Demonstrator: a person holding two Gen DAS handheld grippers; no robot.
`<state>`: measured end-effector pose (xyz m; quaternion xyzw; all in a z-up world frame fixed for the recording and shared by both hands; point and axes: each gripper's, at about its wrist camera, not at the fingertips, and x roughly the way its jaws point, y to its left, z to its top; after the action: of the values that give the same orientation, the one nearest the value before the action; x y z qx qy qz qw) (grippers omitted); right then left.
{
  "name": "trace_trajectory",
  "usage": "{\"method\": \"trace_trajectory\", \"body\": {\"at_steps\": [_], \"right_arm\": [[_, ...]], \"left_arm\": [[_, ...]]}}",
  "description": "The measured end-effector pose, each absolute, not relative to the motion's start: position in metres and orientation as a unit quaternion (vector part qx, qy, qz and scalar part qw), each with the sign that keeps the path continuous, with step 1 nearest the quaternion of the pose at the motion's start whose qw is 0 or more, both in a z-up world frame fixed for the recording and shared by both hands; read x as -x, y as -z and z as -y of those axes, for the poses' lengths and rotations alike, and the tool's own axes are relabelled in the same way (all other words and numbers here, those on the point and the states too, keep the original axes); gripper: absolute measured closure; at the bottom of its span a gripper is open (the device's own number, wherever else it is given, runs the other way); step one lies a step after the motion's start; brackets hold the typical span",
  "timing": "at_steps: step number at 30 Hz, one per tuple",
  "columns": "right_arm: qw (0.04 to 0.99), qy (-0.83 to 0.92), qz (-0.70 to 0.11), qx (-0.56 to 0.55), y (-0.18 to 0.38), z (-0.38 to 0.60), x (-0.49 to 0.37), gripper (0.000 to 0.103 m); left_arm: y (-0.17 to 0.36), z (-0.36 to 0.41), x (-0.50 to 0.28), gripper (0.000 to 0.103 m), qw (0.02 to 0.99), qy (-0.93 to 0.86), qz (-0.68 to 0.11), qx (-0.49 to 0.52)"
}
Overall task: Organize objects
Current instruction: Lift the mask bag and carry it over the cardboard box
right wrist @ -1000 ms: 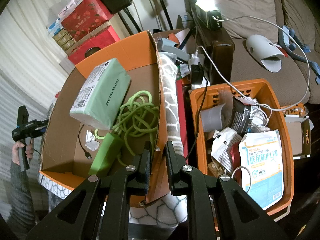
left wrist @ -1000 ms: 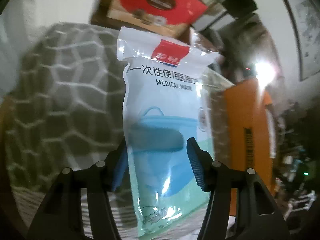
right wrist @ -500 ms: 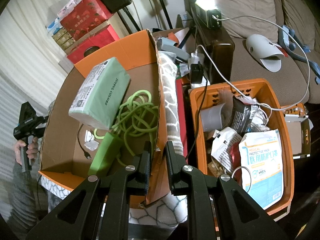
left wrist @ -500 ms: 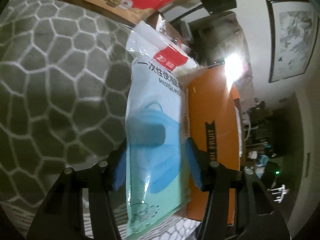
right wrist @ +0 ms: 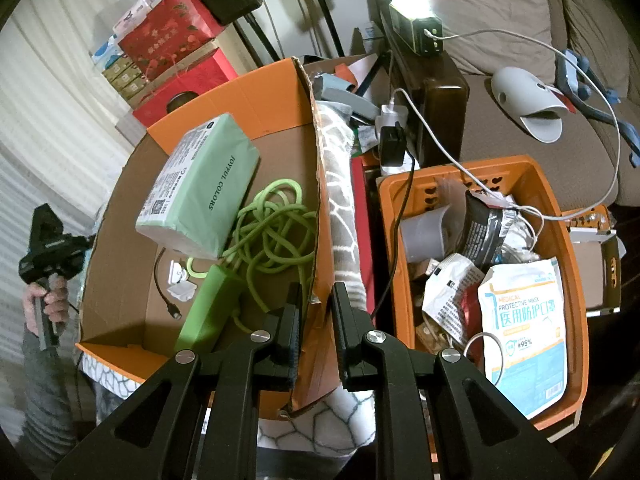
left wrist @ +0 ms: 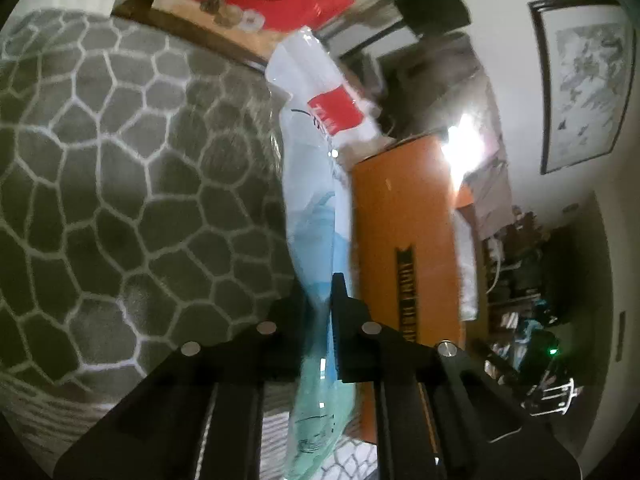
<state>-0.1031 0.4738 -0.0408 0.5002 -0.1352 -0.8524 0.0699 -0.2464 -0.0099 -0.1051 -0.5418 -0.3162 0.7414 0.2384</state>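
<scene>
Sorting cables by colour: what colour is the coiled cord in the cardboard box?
Bright lime green; the cord shows best in the right wrist view, beside the tissue pack.

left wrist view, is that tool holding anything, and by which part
Yes. The left tool is shut on the mask packet, pinching its lower half, so the red-labelled top sticks out ahead of the fingers.

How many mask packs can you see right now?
2. One mask pack is pinched in the left gripper beside the cardboard box; another mask pack lies in the orange basket. Clutter there may hide more.
</scene>
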Motion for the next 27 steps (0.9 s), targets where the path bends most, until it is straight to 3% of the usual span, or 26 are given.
{"method": "trace_trajectory", "body": {"at_steps": [16,27], "right_arm": [[0.068,0.852,0.135,-0.502,0.039,-0.473,0.106,0.088],[0.068,0.851,0.135,-0.502,0.038,-0.473,0.107,0.088]], "left_arm": [[0.016,0.03,0.224,0.095,0.274,-0.772,0.361,0.446],[-0.024,-0.048,0.205,0.095,0.332,-0.765,0.335,0.438]]}}
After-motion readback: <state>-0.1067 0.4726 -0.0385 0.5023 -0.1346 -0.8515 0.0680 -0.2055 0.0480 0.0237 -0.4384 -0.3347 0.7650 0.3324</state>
